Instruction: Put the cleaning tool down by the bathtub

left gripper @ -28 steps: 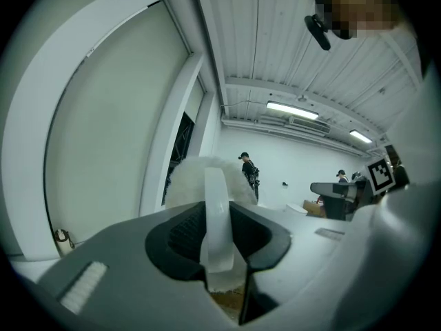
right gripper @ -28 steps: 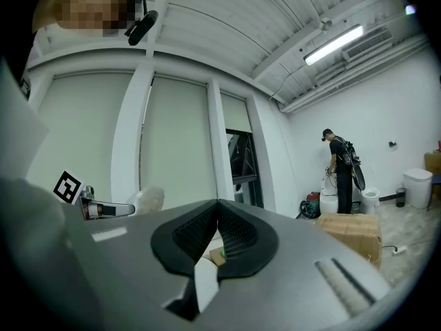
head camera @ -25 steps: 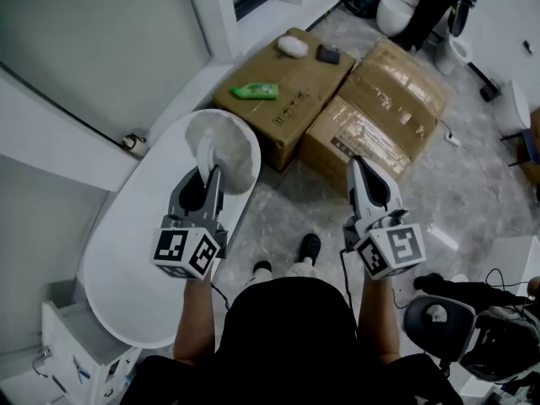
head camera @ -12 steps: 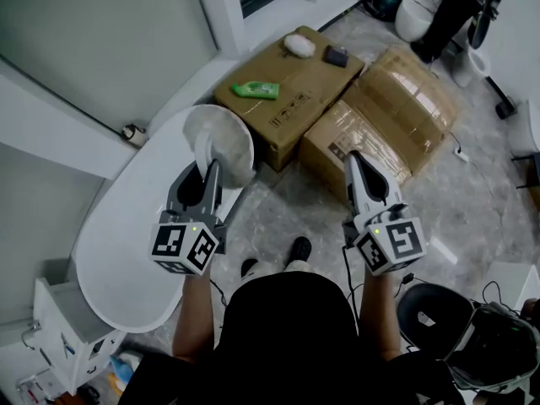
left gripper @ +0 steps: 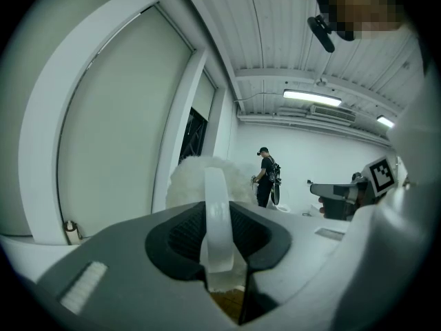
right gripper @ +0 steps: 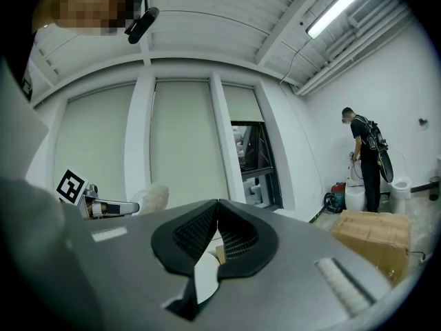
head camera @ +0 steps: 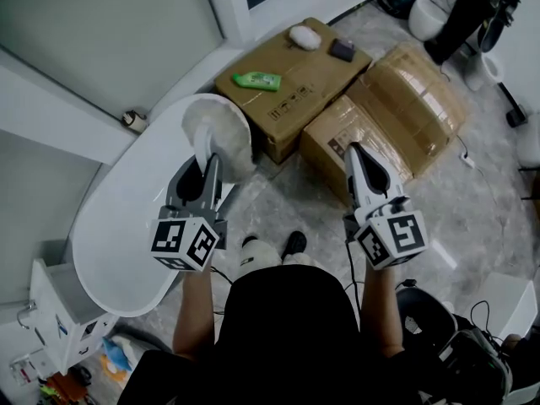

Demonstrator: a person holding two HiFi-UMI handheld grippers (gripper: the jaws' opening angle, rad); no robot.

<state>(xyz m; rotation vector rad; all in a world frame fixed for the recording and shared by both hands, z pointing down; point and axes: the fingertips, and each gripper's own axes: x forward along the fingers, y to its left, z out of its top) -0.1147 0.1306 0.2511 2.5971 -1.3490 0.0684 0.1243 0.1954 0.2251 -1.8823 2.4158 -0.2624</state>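
Observation:
The cleaning tool [head camera: 217,132] is a round white fluffy pad with a clear strap handle [left gripper: 215,216]. My left gripper [head camera: 207,162] is shut on that handle and holds the pad upright over the near end of the white bathtub [head camera: 118,234]. In the left gripper view the pad [left gripper: 195,179] rises just past the left gripper [left gripper: 216,209]. My right gripper [head camera: 353,148] hangs level over the floor at the edge of a cardboard box, shut and empty. Seen in its own view, the right gripper [right gripper: 217,203] has its pads meeting at the tips.
Two cardboard boxes [head camera: 291,83] [head camera: 396,104] lie on the floor ahead, with a green bottle [head camera: 257,80], a white cloth [head camera: 304,36] and a dark item [head camera: 342,51] on the left one. A tap [head camera: 135,122] sits by the tub. A person [right gripper: 363,158] stands by toilets far right.
Both grippers have drifted level toward the boxes as the person stepped along the tub. The left gripper keeps its hold on the tool; the right stays shut.

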